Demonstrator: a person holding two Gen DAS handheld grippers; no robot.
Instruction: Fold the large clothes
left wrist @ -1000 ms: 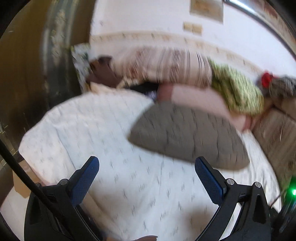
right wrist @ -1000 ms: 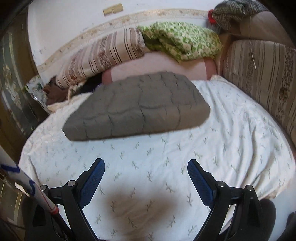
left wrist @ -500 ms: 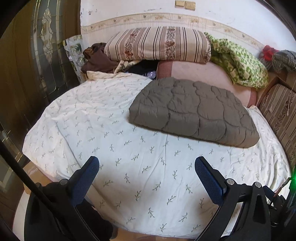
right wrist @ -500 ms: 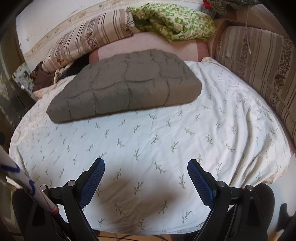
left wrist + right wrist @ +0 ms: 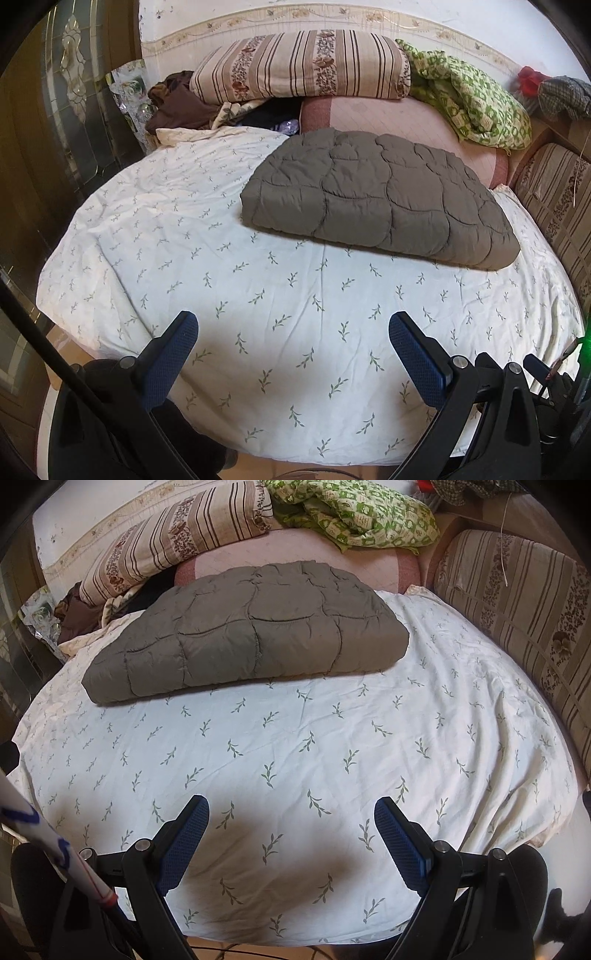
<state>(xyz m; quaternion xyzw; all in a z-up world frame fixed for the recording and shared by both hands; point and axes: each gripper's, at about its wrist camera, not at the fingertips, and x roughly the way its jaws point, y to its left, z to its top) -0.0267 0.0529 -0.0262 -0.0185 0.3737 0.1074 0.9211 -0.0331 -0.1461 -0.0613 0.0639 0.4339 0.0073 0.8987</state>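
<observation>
A grey quilted padded garment [image 5: 376, 195] lies folded into a thick flat bundle on the far half of the bed; it also shows in the right wrist view [image 5: 251, 627]. My left gripper [image 5: 291, 332] is open and empty above the near edge of the bed, well short of the bundle. My right gripper [image 5: 291, 816] is open and empty too, also near the front edge, apart from the bundle.
The bed has a white sheet with a leaf print [image 5: 288, 295]. At the back lie a striped pillow [image 5: 303, 66], a pink cushion [image 5: 399, 118], a green patterned cloth [image 5: 472, 99] and brown clothes [image 5: 177, 103]. A striped sofa back [image 5: 517, 602] borders the right. A dark door [image 5: 55, 129] stands left.
Both grippers have pulled back and risen from the bed, so more of the near edge shows. The grey bundle lies in the same place. Both grippers stay open.
</observation>
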